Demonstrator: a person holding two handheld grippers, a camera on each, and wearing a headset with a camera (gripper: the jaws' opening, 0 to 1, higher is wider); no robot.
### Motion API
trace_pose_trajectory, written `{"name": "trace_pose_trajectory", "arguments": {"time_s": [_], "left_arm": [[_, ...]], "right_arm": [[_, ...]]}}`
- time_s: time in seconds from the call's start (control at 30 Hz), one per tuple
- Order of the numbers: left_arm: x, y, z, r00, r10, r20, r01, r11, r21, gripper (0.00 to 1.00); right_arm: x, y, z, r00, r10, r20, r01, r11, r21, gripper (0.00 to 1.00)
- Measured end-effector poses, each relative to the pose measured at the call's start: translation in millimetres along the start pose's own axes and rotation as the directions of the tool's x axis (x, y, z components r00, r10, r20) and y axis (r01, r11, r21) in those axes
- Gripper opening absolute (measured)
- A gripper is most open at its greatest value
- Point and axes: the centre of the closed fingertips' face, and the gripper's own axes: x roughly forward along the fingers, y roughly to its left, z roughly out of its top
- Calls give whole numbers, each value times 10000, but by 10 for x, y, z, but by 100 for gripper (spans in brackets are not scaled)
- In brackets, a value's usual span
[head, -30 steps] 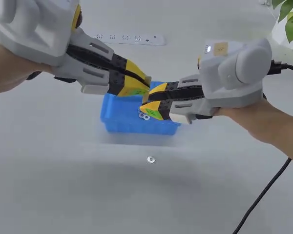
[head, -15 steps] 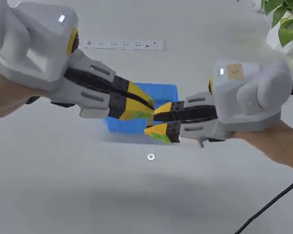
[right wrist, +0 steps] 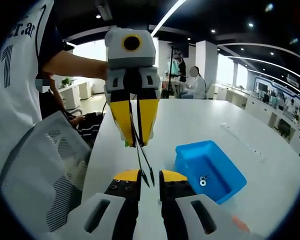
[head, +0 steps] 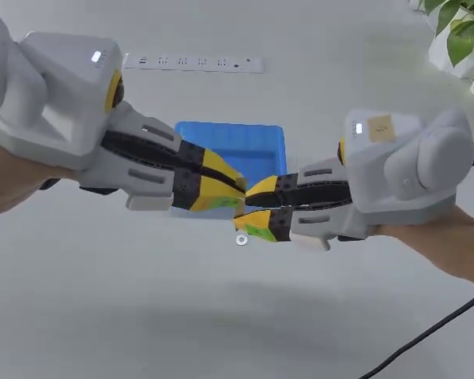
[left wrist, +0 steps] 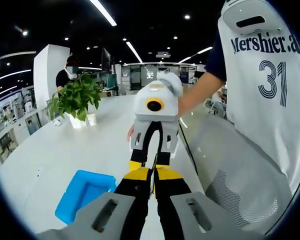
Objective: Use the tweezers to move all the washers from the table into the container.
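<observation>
While the left gripper [right wrist: 135, 141] clamps tweezers [right wrist: 139, 157], the container [right wrist: 192, 159] holds washers [right wrist: 203, 180]; right gripper [right wrist: 150, 176] grip unclear.

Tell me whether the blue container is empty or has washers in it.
Not empty. The right gripper view shows small washers lying on the floor of the blue container, near one corner. How many, cannot tell.

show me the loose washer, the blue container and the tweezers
washer [head: 242, 239], head view, its ring
blue container [head: 237, 146], head view, bare inside floor
tweezers [right wrist: 151, 176], right gripper view, near one tip
</observation>
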Motion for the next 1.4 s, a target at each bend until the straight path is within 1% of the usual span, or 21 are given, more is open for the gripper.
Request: {"name": "trace_pose_trajectory", "arguments": {"time_s": [0.17, 0.33, 0.7, 0.93, 1.13, 1.27, 1.4], "left_arm": [[44, 12, -50, 10000, 65, 63, -64, 9999, -93, 6], [114, 37, -104, 10000, -26, 90, 28, 9997, -229, 6], [249, 138, -151, 9998, -58, 205, 62, 9998, -190, 6], [315, 155, -187, 9995, -129, 279, 137, 9994, -315, 6], [315, 168, -201, 9993, -134, 345, 148, 9990, -424, 6], [299, 179, -212, 9992, -112, 392, 131, 9987, -483, 6], [309, 164, -244, 9995, -120, 279, 135, 9985, -528, 6]], "right_arm": [[9, -6, -75, 10000, 0, -26, 0, 9998, 188, 15], [14, -19, -155, 10000, -23, -43, 25, 9991, 425, 15], [-3, -134, -269, 9993, -381, -3, 379, 9950, 921, 15], [59, -128, -336, 9995, -308, -31, 309, 9930, 1142, 14], [101, -136, -363, 9996, -295, -5, 293, 9911, 1296, 14], [139, -158, -398, 9993, -373, -85, 381, 9912, 1271, 14], [180, -164, -437, 9991, -395, -155, 412, 9905, 1309, 14]]}}
